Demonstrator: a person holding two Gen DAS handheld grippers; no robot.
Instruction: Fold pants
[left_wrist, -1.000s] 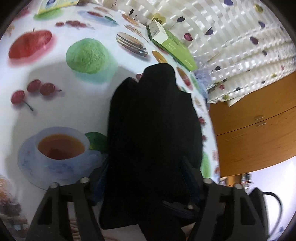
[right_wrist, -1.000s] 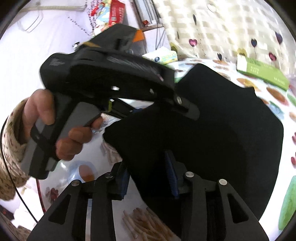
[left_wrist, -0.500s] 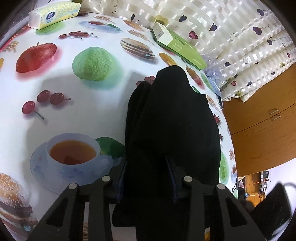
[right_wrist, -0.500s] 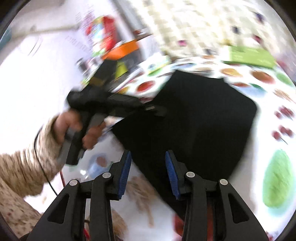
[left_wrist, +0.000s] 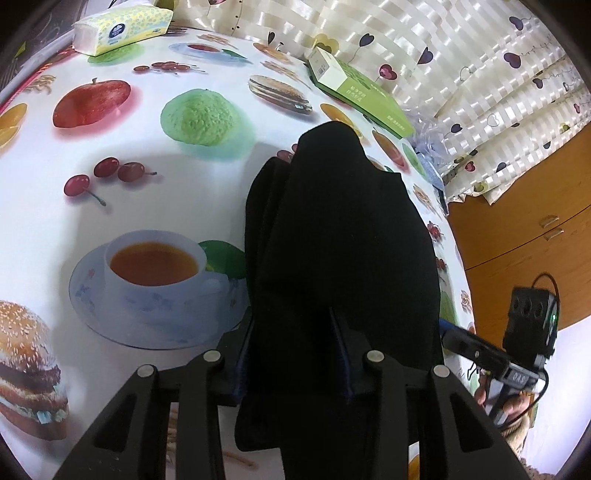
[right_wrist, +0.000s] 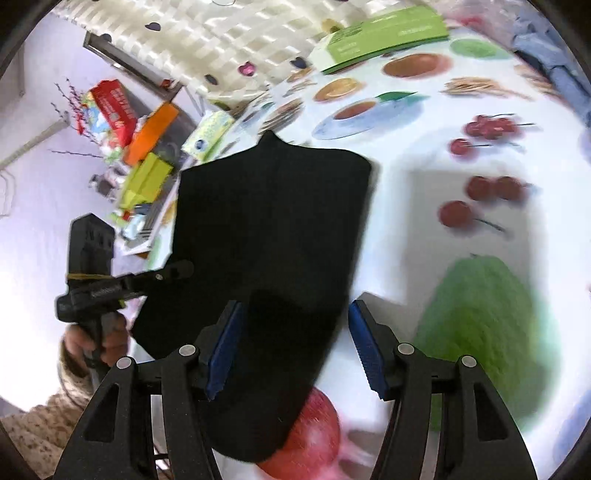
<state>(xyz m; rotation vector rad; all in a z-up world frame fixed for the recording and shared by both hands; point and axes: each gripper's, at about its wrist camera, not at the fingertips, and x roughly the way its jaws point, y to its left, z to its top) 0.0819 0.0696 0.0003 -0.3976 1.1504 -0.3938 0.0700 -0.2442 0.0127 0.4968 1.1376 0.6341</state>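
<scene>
Black pants (left_wrist: 343, 236) lie folded in a thick stack on the desk (left_wrist: 110, 206), on its fruit-and-food print cloth, w/ the green box (left_wrist: 354, 92) and tissue pack (left_wrist: 122, 26) well apart at the far edge. Left tool (left_wrist: 295, 354) is clamped on the near end of the stack, cloth bunched between its pads. Right tool (right_wrist: 295, 343) is opening: blue pads (right_wrist: 364, 343) stand apart w/ a dark fold of the pants between them, right pad clear of the cloth, left pad's contact unclear in the blur.
</scene>
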